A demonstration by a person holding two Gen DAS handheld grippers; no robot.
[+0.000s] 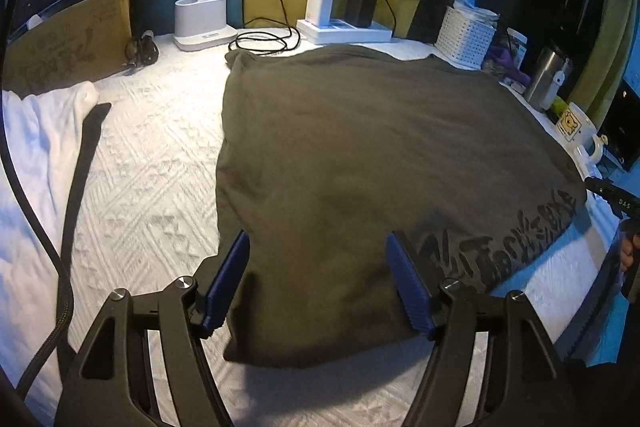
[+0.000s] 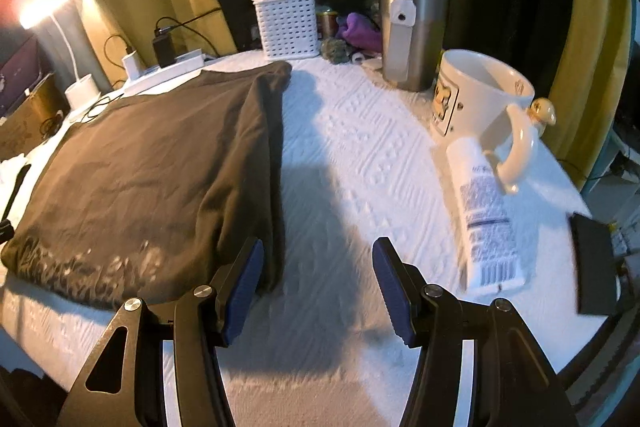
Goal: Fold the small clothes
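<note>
A: The left gripper [image 1: 316,279] hangs over the near edge of the dark shirt [image 1: 360,167], jaws spread wide, cloth under the gap but not pinched. The right gripper [image 2: 318,283] is parted too, over bare white textured cover [image 2: 360,155] just beside the shirt's folded side.

B: And the shirt?

A: Flat in the middle, long axis running away toward the power strip [image 1: 344,29], printed lettering [image 1: 500,243] along the near hem. A mug [image 2: 480,99] and tube [image 2: 484,211] sit well right.
</note>
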